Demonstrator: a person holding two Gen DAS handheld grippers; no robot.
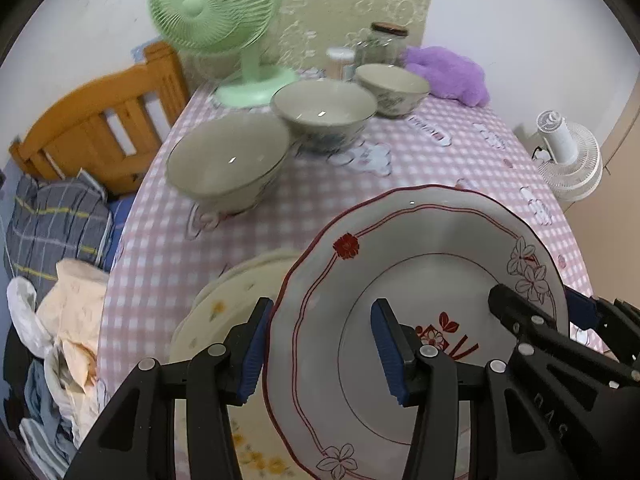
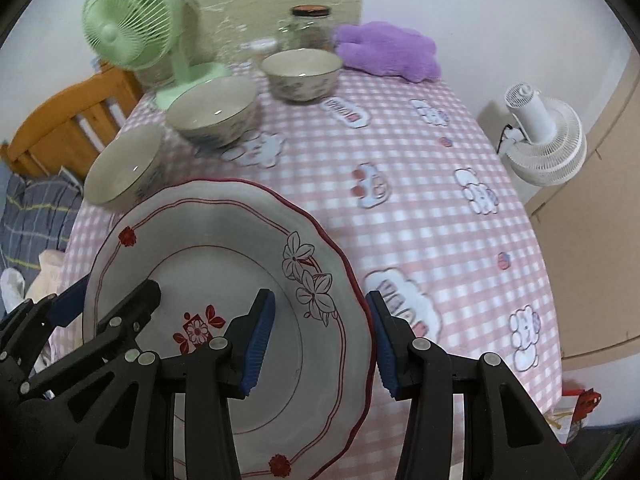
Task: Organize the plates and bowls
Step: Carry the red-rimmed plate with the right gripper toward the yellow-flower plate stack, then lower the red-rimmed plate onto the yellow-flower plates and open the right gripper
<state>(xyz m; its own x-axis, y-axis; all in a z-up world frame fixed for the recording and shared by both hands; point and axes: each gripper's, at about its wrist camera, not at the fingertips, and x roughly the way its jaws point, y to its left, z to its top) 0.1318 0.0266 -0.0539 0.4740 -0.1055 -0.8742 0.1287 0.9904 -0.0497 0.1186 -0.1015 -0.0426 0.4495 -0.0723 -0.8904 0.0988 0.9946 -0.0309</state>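
Both hand-held grippers straddle the red-rimmed plate's (image 1: 420,280) edges: left hand-held gripper (image 1: 320,354) and right hand-held gripper (image 2: 318,346), jaws wide, not pinching. Beneath lies a yellow-flowered plate (image 1: 224,312). 3 bowls (image 1: 228,162) remain unstacked far left.

glossy ceramic plate (image 1: 420,280); matt checked tablecloth (image 2: 400,208); wooden bed frame (image 1: 100,120).
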